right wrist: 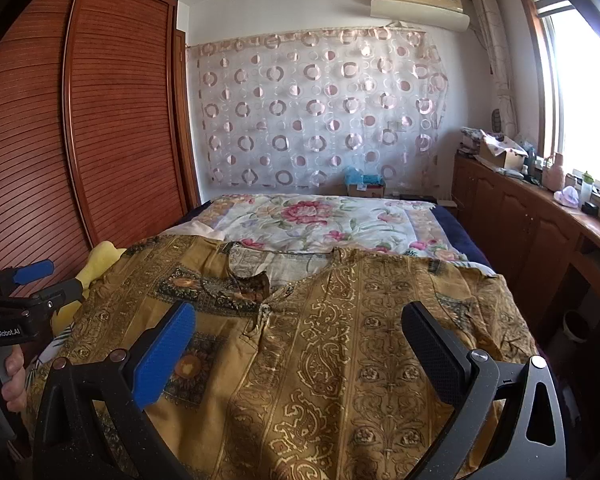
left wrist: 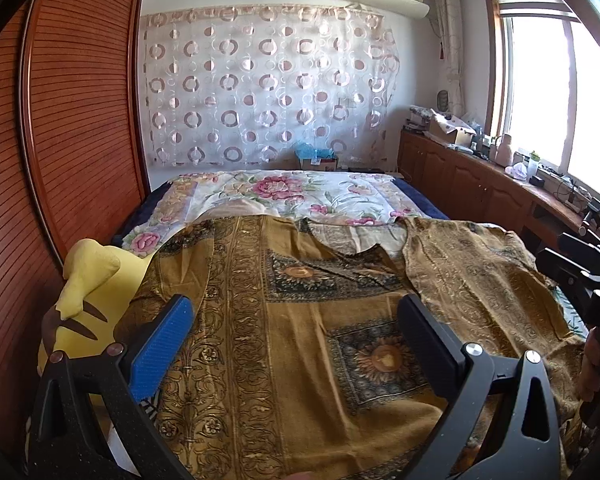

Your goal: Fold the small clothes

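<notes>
A mustard-gold patterned shirt (left wrist: 300, 320) lies spread flat on the bed, neck opening toward the far end; it also fills the right wrist view (right wrist: 340, 340). My left gripper (left wrist: 296, 312) is open and empty, hovering over the shirt's left half. My right gripper (right wrist: 300, 320) is open and empty over the shirt's middle and right half. The left gripper shows at the left edge of the right wrist view (right wrist: 32, 280), and the right gripper at the right edge of the left wrist view (left wrist: 588, 272).
A yellow plush toy (left wrist: 84, 304) lies at the shirt's left edge beside the wooden wardrobe (left wrist: 60, 120). A floral quilt (left wrist: 284, 196) covers the far bed. A wooden cabinet (left wrist: 480, 176) with clutter runs along the right under the window.
</notes>
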A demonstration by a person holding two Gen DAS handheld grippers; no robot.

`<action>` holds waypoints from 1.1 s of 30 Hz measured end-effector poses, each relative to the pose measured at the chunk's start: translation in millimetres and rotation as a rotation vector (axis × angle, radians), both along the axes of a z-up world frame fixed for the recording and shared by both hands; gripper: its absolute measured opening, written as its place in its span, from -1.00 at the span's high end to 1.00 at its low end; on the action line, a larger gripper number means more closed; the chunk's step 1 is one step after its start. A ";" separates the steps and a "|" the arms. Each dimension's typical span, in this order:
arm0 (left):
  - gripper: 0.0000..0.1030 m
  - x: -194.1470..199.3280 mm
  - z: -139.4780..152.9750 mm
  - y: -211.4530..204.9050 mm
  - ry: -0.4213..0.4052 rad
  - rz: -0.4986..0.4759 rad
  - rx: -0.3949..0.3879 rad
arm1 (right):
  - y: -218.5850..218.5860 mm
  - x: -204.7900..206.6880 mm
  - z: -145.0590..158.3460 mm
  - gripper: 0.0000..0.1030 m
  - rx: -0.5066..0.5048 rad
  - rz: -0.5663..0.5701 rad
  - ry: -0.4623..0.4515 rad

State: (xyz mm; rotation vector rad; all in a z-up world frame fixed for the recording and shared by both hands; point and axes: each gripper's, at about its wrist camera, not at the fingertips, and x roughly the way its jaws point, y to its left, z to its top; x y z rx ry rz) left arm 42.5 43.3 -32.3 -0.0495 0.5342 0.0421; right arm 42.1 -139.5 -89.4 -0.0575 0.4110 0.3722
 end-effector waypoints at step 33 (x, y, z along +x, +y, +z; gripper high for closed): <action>-0.52 58.5 -124.3 215.9 0.395 0.116 -0.424 | 29.7 98.0 -8.8 -0.99 -0.135 0.186 0.259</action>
